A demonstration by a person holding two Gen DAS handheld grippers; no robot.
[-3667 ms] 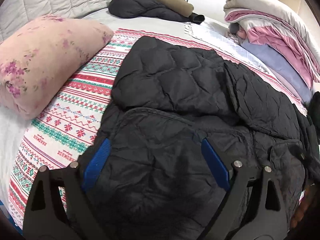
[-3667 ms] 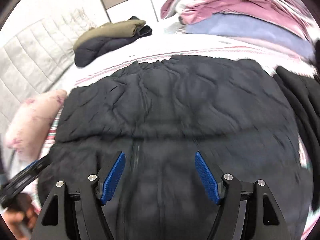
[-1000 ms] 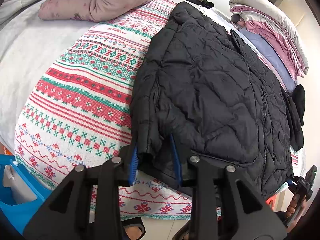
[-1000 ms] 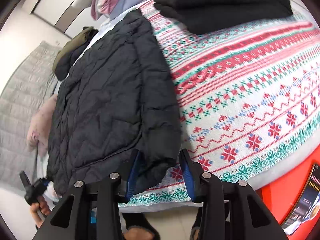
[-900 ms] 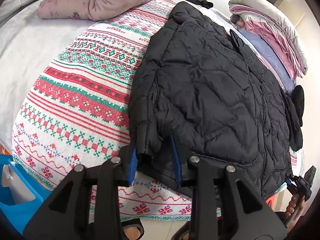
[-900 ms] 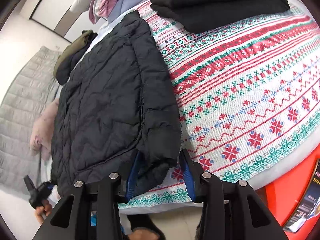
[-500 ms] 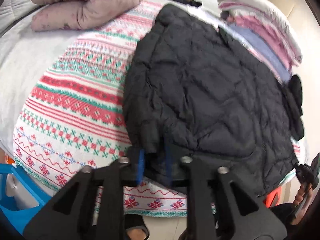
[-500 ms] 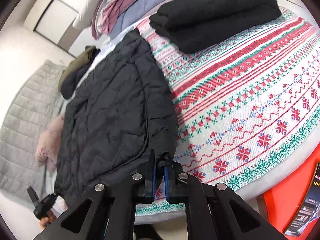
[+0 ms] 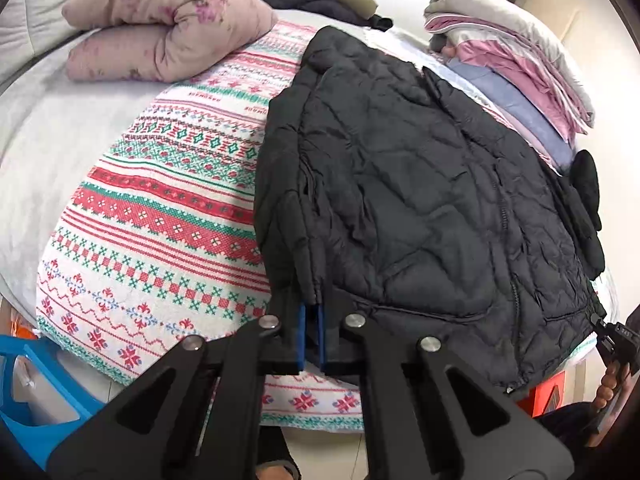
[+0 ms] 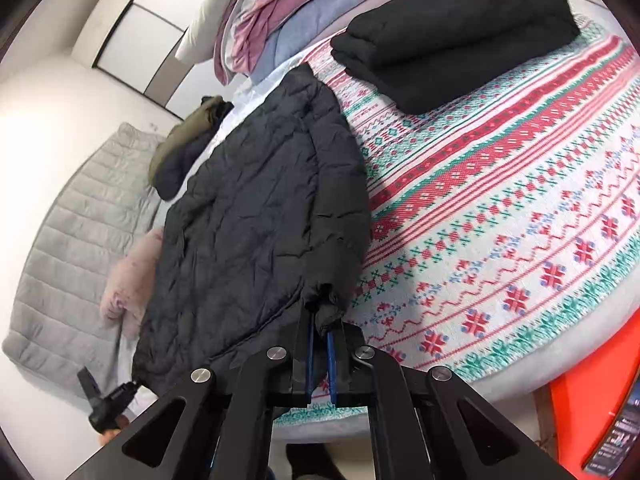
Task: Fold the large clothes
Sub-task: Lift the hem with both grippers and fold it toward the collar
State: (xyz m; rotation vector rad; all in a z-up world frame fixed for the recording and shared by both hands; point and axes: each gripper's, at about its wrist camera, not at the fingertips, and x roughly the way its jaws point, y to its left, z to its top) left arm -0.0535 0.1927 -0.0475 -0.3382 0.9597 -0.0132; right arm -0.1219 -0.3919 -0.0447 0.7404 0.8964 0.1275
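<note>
At the foot of the bed, a blue plastic bin (image 9: 24, 384) stands on the floor; its content is not clear, maybe something white. The black quilted jacket (image 9: 420, 200) lies flat on the knitted-pattern blanket (image 9: 160, 216). The left gripper (image 9: 312, 320) pinches one bottom corner, the right gripper (image 10: 319, 334) pinches the puffy cuff.

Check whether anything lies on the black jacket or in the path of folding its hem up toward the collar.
Nothing visible does. Both claws, left and right, already pinch the black jacket's hem corners; its top surface is bare.
</note>
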